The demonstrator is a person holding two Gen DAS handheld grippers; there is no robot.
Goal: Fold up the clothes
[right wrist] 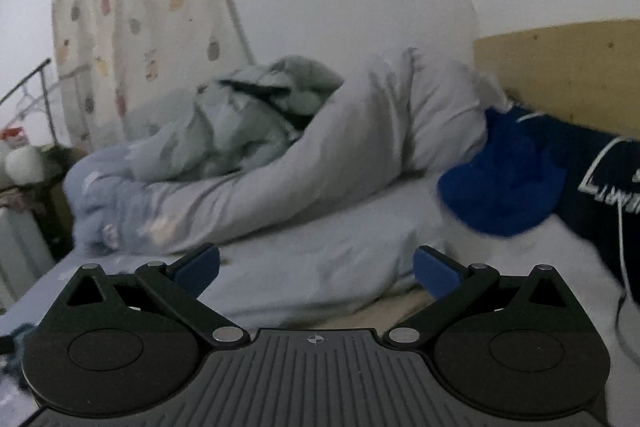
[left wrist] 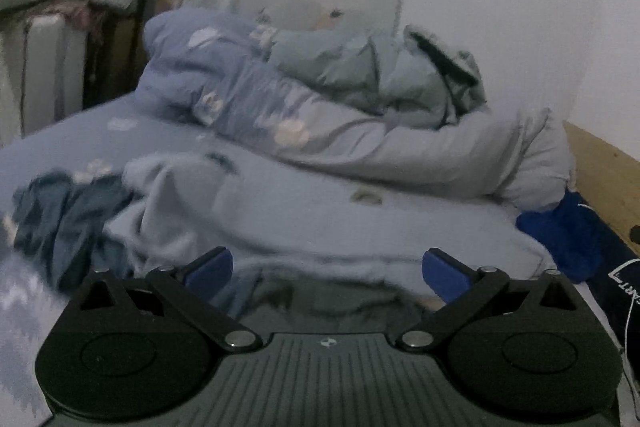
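A pale blue garment (left wrist: 320,227) lies spread on the bed just ahead of my left gripper (left wrist: 326,273), which is open and empty above its near edge. The same pale garment (right wrist: 320,259) lies ahead of my right gripper (right wrist: 316,269), also open and empty. A dark blue-grey crumpled garment (left wrist: 68,215) lies at the left of the pale one. A bright blue garment (right wrist: 504,179) lies bunched at the right, also in the left wrist view (left wrist: 568,239).
A rolled grey and floral duvet (left wrist: 360,131) with a pale green jacket (right wrist: 248,123) on top fills the back of the bed. A wooden headboard (right wrist: 560,75) and a dark printed pillow (right wrist: 600,179) stand at the right. A white cable (right wrist: 620,267) hangs there. A radiator (left wrist: 40,75) stands at the left.
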